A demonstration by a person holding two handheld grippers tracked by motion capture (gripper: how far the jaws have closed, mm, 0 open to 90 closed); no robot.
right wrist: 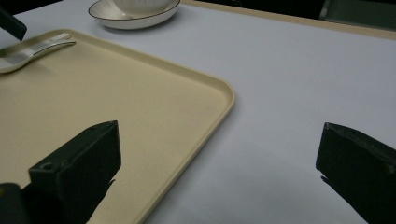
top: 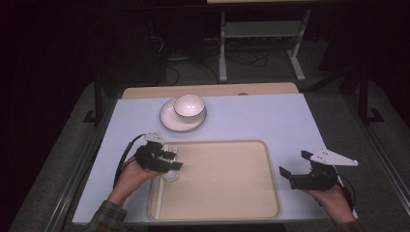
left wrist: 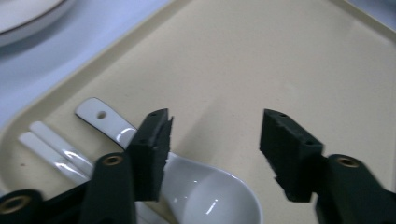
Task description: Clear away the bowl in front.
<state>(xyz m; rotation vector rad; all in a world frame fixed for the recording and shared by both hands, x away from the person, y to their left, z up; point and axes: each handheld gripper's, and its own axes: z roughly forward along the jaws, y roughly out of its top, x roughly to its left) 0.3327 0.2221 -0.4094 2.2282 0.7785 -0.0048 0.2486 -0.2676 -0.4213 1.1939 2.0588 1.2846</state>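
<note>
Glossy white ceramic spoon (left wrist: 205,196) on smooth beige tray (left wrist: 261,60).

spoon (left wrist: 205,196) bowl cut off, chopsticks (left wrist: 56,149) part-hidden

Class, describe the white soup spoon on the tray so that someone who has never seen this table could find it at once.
Start at the beige tray on the pale tablecloth. Along its left edge, under the left gripper, lies the spoon beside two white chopsticks. Unlike those thin straight sticks, it has a wide round scoop and a flat handle with a small hole.
</note>
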